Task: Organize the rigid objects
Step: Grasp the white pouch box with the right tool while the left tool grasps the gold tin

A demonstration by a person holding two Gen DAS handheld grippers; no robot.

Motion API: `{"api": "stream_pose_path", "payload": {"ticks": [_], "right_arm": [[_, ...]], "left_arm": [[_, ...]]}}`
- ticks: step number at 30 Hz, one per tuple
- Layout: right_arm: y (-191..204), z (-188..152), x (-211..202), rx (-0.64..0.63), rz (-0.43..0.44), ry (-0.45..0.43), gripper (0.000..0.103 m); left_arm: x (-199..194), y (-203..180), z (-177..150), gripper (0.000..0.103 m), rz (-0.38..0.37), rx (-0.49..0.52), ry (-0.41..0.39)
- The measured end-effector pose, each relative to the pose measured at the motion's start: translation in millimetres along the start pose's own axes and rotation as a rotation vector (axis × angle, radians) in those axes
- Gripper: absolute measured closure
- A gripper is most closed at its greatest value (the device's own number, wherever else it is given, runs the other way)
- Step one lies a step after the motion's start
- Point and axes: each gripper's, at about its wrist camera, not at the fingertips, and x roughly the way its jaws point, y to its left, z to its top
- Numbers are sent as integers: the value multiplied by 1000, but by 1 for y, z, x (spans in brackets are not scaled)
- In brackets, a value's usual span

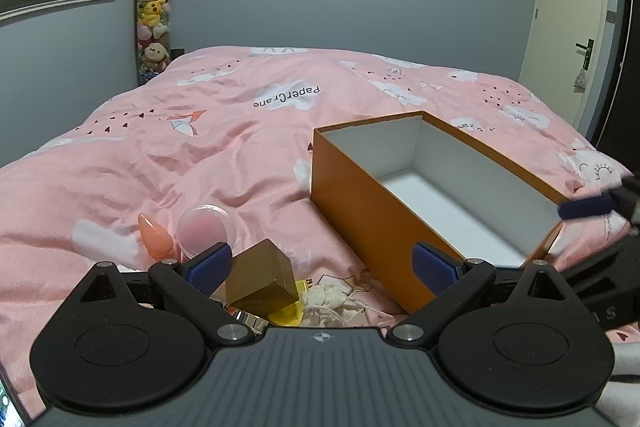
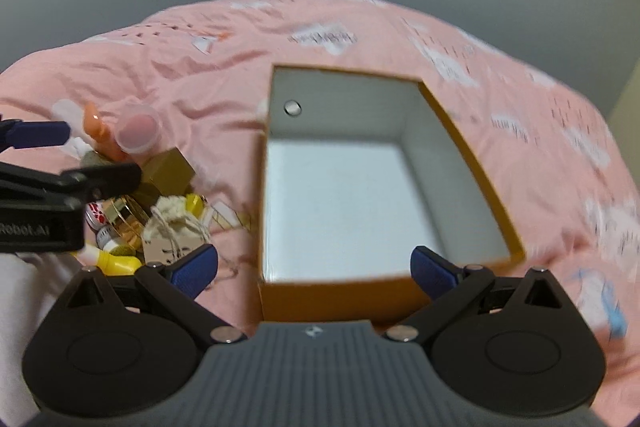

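the jaws of both grippers stand wide open and hold nothing. the left gripper (image 1: 322,267) hangs low over the pile of small items, its jaws to either side of the gold box (image 1: 262,277), a stance that suits a first pick. the right gripper (image 2: 314,267) hovers at the near end of the orange box (image 2: 472,155), which it frames between its pads, probably to steady it or to mark the drop point.

the bed (image 1: 180,147), under a pink quilt, carries everything. the orange box lies on it with its top open and its white interior bare, so nothing is sorted yet. the pile lies just left of the box, within short reach: the gold box, a drawstring pouch (image 2: 174,227), a round pink jar (image 1: 204,229), an orange cone-shaped piece (image 1: 154,235) and a yellow bottle (image 2: 116,263).
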Motion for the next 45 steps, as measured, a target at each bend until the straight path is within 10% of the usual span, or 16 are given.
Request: {"api": "stream_pose_path", "payload": {"ticks": [8,17,24,28,45], "right_arm": [[22,29,4,-242,23,-140,2],[55,68,39,-319,156,-190,3],[74,69,80,-298,286,-16,4],[77,54,95,-254,455,124,28],[86,19,132,-119,388,324,23]], "left_arm": [[2,28,12,2,46,-19,50],[8,84,18,31,93,-133,137],[18,95,7,34,25,-195,235],[23,94,0,37,-17,-218,276],[58,90,-20,37,-84,-390,403]]}}
